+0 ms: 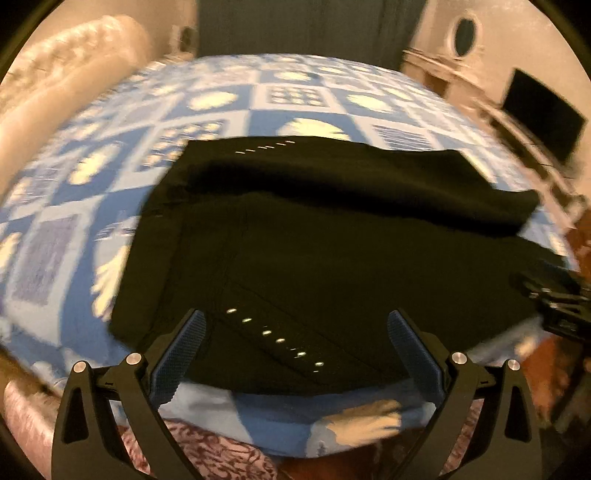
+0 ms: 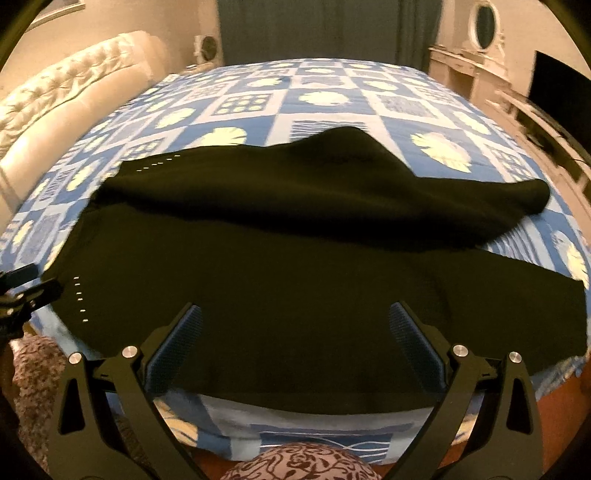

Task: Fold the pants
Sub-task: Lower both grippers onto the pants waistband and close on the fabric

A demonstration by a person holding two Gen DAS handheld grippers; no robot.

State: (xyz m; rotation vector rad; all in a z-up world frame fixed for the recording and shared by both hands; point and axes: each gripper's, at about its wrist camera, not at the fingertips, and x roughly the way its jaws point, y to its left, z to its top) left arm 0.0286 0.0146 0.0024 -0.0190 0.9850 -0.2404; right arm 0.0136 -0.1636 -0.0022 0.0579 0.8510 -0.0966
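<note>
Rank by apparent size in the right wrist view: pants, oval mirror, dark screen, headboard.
1. Pants
2. Headboard
3. Screen
4. Mirror
Nearness inflates the pants; screen and mirror are distant, and the frame crops the screen.

Setting: home bedroom. Bed with blue-and-white patterned cover fills view; cream tufted headboard at left; dark curtain behind; dresser with oval mirror and television at right.

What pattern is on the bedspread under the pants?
Blue and white checks with cream shell motifs on the bedspread, clearest in the right wrist view.
</note>
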